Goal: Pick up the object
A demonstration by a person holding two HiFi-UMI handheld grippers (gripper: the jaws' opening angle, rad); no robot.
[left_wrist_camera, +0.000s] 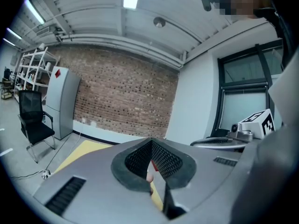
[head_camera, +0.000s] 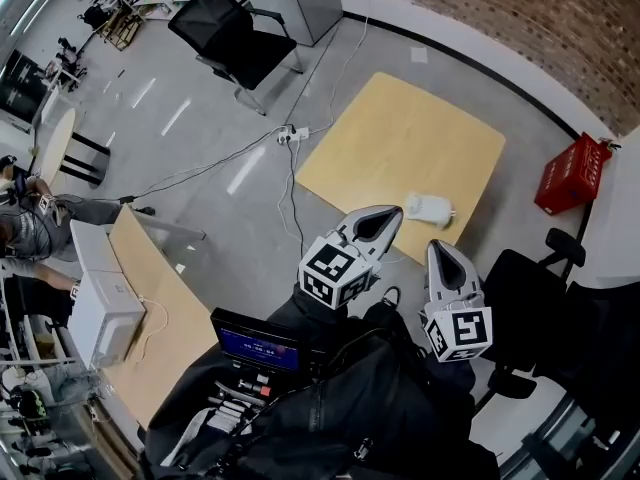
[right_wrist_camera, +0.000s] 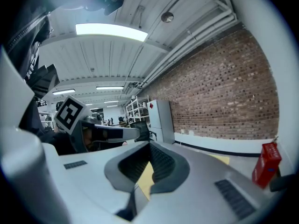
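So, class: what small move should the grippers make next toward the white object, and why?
Probably ease the right gripper toward the white object and open its jaws: it and the left gripper are shut, empty, and the object lies untouched near the table edge.

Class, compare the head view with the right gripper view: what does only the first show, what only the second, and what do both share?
Only the head view shows the white object, the floor cables and a screen. Only the right gripper view shows the ceiling light. Both show the yellow table, the brick wall, the red crate and the left gripper.
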